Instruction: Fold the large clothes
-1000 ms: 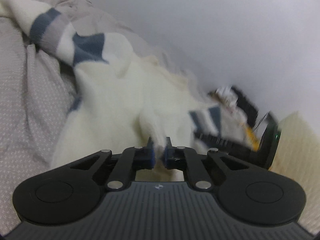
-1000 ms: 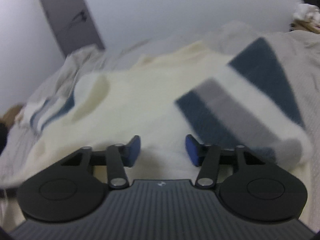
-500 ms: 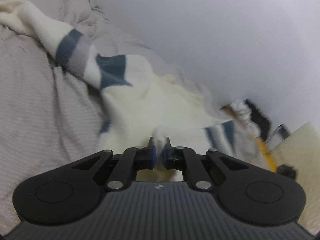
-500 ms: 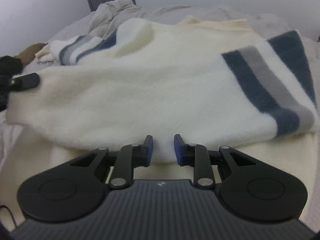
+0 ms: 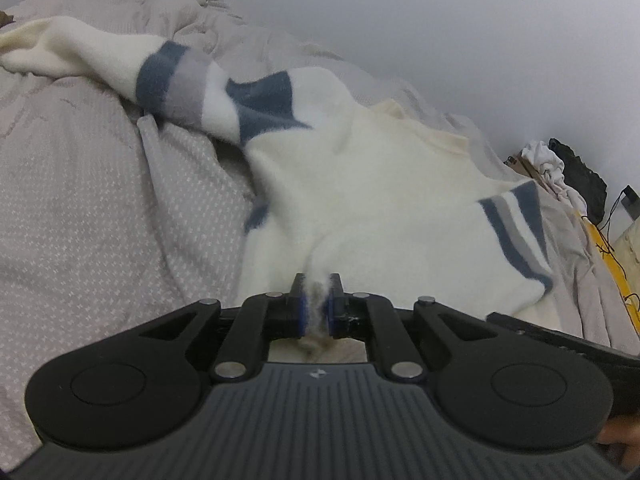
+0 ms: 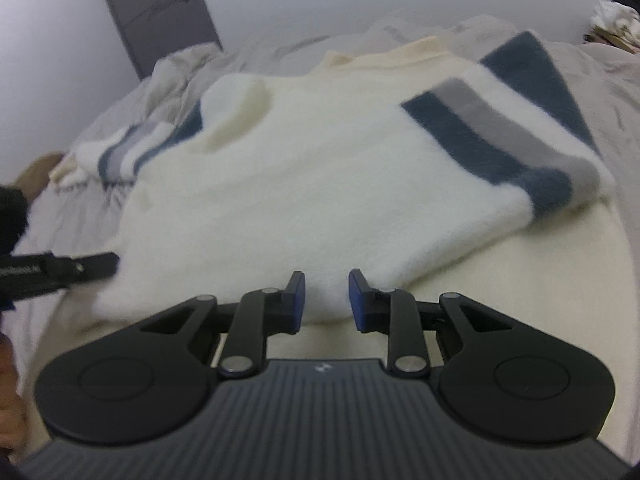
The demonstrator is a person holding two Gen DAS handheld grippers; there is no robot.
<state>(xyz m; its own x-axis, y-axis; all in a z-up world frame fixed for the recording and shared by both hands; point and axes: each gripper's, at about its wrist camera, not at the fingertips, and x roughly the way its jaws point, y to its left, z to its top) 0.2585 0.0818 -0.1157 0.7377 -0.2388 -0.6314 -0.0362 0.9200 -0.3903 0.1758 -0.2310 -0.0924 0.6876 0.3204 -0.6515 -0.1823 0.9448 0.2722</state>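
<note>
The sweater (image 5: pixel 360 200), a fluffy cream knit with dark blue and grey bands on its sleeves, lies spread across a bed, its ribbed collar (image 5: pixel 432 128) toward the wall and its hem toward the cameras. In the left wrist view one sleeve (image 5: pixel 132 68) trails off to the upper left over the bedding, while the other banded sleeve (image 5: pixel 516 232) is laid in at the right side of the body. The left gripper (image 5: pixel 316 306) is pressed together on a bunched tuft of the hem, the wool squeezed between its blue pads. In the right wrist view the right gripper (image 6: pixel 326 300) sits at the near edge of a folded layer of the knit; its jaws are opening, with the fuzzy edge lying between the blue pads but not pressed by them. The other tool's black finger shows at the left edge of that view, beside the cloth. The bed is covered with a pale grey duvet (image 5: pixel 80 208) printed with tiny white marks, creased into long wrinkles and heaped up toward the far corner. Under the near part of the sweater lies a smoother cream sheet (image 6: pixel 540 280). Behind the bed rises a plain white wall (image 5: pixel 440 20), and a dark grey door (image 6: pixel 160 12) with a lever handle stands at the upper left in the right wrist view. Past the far right end of the bed sits a blurred pile of white and black cloth (image 5: pixel 560 172).
</note>
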